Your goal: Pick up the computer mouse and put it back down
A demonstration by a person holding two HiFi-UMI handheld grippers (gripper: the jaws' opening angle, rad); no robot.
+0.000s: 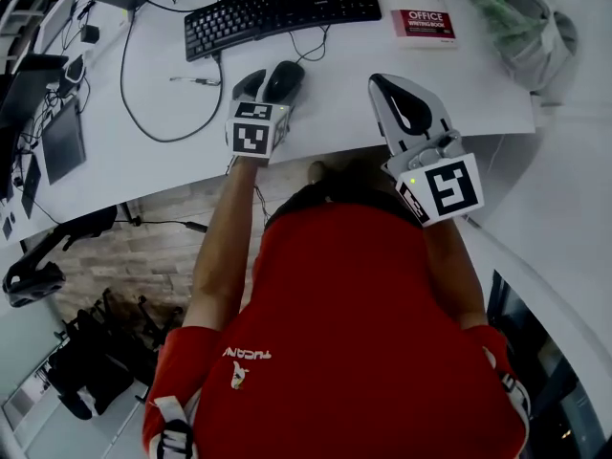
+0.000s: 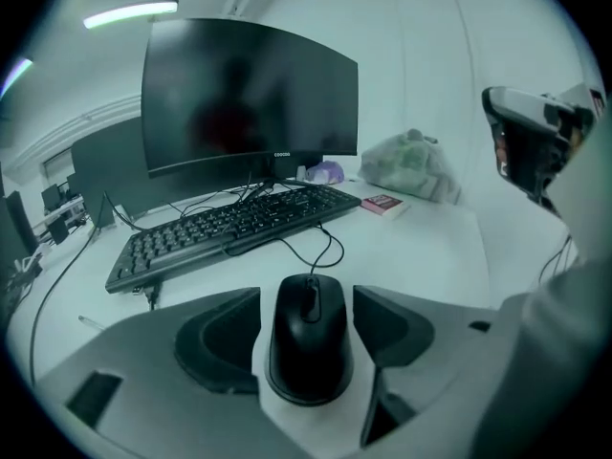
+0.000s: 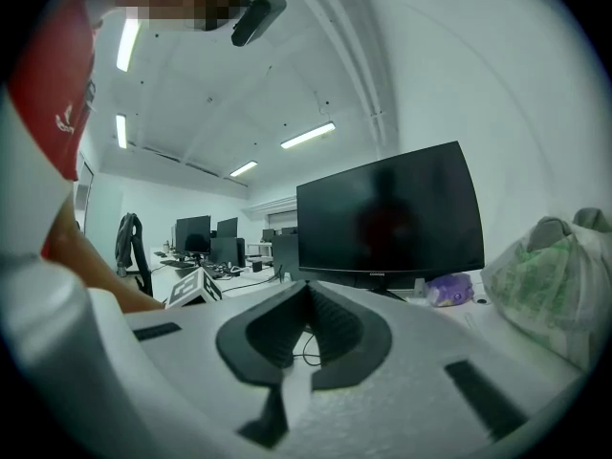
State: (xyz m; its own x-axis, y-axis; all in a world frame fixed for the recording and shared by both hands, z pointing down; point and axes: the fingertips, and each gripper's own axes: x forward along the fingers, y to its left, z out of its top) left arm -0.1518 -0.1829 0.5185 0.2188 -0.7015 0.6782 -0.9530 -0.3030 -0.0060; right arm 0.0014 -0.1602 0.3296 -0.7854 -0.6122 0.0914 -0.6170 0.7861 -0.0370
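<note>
A black wired computer mouse (image 1: 284, 79) (image 2: 309, 338) rests on the white desk (image 1: 124, 161), just in front of the keyboard. My left gripper (image 1: 273, 90) (image 2: 307, 304) is lowered around it, and its dark pads stand on either side of the mouse with thin gaps, so the jaws are open and not pressing. In the left gripper view the mouse cord runs from the mouse toward the keyboard. My right gripper (image 1: 384, 84) (image 3: 308, 290) hovers over the desk edge to the right, pointing level, with its pads meeting at the tips and nothing between them.
A black keyboard (image 1: 282, 10) (image 2: 229, 226) lies behind the mouse, and a dark monitor (image 2: 249, 98) (image 3: 387, 218) stands beyond it. A red-and-white book (image 1: 424, 22) (image 2: 382, 204) and a plastic bag (image 1: 516, 17) (image 3: 550, 275) sit at the right. A pen (image 1: 196, 81) and cables lie at the left.
</note>
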